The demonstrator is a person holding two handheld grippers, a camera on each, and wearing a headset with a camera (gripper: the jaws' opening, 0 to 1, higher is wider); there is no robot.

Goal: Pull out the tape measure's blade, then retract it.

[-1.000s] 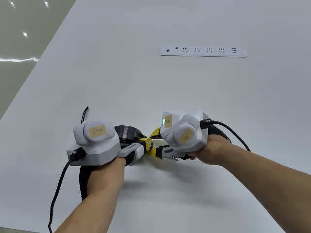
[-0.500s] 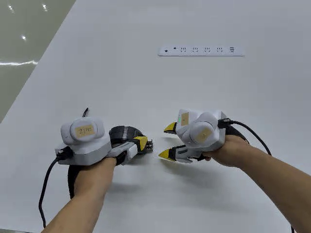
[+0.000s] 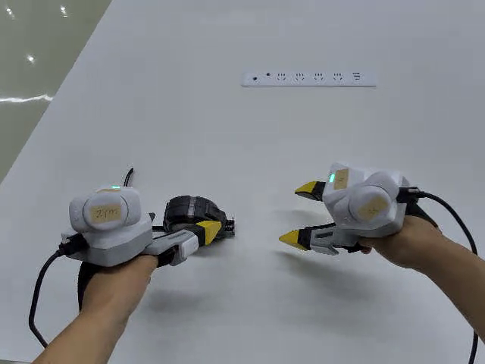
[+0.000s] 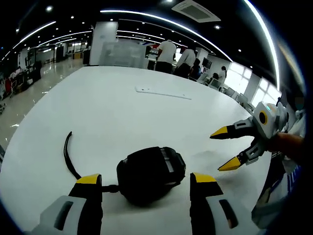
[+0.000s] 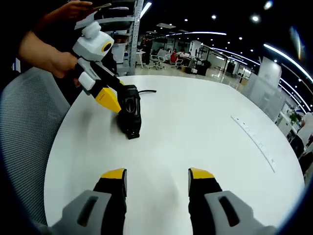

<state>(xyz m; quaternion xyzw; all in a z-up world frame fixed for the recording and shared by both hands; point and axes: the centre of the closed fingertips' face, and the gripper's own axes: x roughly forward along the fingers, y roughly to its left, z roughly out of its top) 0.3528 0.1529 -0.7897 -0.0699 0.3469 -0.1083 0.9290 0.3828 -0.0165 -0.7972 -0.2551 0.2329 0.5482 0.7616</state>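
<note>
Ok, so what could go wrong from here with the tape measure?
The left tool straddles the tape measure with its jaws open, not clamped, so the case may slide on the smooth table during a pull. The right tool hangs open, apart from the small blade end, and might miss it or lose it. The black strap lies beside the left jaw and could snag.

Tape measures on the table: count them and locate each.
1. The black tape measure lies on the white table, between the jaws of the open left claw, apart from the right claw.
</note>
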